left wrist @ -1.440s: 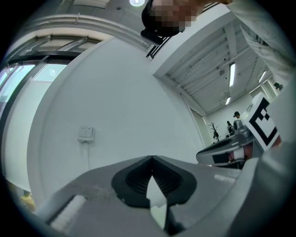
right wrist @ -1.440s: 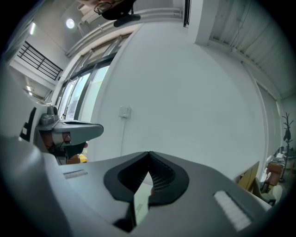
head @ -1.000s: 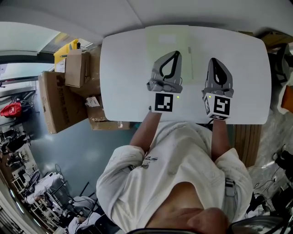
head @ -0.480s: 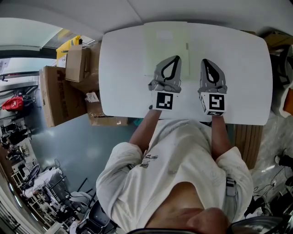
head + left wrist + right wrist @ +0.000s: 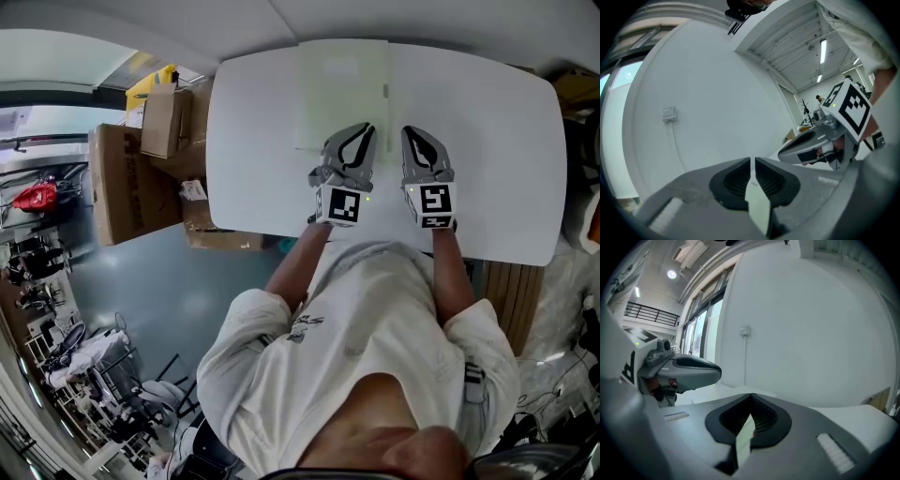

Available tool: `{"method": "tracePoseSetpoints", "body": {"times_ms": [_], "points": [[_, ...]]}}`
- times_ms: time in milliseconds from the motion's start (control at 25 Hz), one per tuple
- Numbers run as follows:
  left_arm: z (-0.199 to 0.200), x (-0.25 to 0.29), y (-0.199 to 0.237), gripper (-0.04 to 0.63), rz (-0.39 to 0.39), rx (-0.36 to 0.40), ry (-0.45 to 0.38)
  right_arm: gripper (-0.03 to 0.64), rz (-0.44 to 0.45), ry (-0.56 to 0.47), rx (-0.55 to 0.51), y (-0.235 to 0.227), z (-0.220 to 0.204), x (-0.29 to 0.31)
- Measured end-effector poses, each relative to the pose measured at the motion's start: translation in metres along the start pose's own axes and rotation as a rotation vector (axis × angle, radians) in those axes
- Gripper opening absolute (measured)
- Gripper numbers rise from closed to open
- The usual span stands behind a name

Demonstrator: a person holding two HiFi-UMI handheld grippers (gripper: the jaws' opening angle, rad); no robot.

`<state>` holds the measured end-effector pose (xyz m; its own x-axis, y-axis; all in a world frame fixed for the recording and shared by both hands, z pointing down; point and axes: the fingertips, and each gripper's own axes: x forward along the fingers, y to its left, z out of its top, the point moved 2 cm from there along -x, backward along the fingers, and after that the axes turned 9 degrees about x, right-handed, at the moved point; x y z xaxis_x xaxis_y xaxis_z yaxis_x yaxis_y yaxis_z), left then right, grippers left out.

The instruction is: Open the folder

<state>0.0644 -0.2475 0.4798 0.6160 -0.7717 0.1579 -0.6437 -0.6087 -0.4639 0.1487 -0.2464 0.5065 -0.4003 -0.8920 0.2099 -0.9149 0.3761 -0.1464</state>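
Grey left tongs [image 5: 362,128], empty, just parting slightly, and closed right tongs [image 5: 411,131] have sunk toward table [image 5: 262,141]

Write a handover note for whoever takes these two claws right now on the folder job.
Left claw: jaws a narrow slit apart, having just been opening, with nothing between them. It sits over the near right corner of the folder; I can't tell whether it touches.
Right claw: shut, empty, over bare table just right of the folder.
Folder: flat and closed, at the far middle of the table.
Done: nothing yet; the cover is not lifted.
Left: catch the cover's edge and swing it open.
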Motion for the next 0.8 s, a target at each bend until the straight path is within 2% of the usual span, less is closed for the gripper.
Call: {"method": "tracePoseSetpoints", "body": {"times_ms": [360, 800], "points": [[-0.034, 0.004, -0.035, 0.053, -0.090, 0.115, 0.087, 0.000, 0.071, 0.125, 0.002, 0.001, -0.043, 0.020], [-0.081, 0.004, -0.070, 0.116, -0.231, 0.346, 0.169, 0.000, 0.088, 0.212, 0.029, 0.000, -0.081, 0.037]]}}
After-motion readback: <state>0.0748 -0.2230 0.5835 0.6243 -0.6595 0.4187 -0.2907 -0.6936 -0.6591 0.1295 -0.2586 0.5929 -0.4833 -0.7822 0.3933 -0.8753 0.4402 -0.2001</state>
